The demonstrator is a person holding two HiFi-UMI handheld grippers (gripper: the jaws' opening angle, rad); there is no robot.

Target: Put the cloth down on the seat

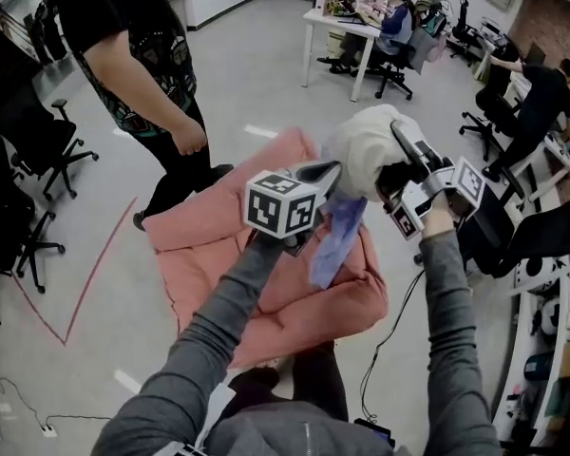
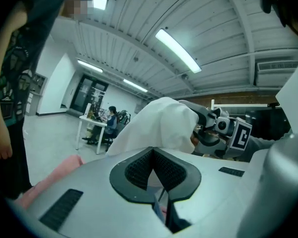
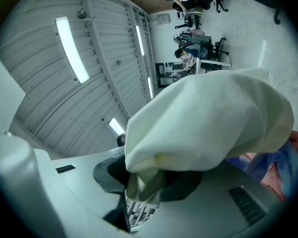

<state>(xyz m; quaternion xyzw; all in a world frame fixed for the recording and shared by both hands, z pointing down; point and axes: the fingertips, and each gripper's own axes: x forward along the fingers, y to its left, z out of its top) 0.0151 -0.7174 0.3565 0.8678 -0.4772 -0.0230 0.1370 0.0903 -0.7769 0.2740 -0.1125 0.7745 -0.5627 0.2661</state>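
A salmon-pink cushioned seat (image 1: 209,226) lies on the floor below both grippers. My right gripper (image 1: 399,145) is raised over its far right side, shut on a bunched white cloth (image 1: 366,150). In the right gripper view that white cloth (image 3: 208,123) drapes over the jaws of the right gripper (image 3: 141,182), with a fold pinched between them. My left gripper (image 1: 325,171) points up toward the white cloth, and a pale blue cloth (image 1: 332,240) hangs from its jaws over the seat. In the left gripper view the left gripper (image 2: 154,175) is shut on a thin strip of that fabric.
A person in black (image 1: 142,55) stands just beyond the seat's left side. Office chairs (image 1: 38,141) line the left, and another chair (image 1: 541,236) stands at the right. A red tape line (image 1: 95,274) and a cable (image 1: 389,340) run on the floor. A white desk (image 1: 347,27) stands far back.
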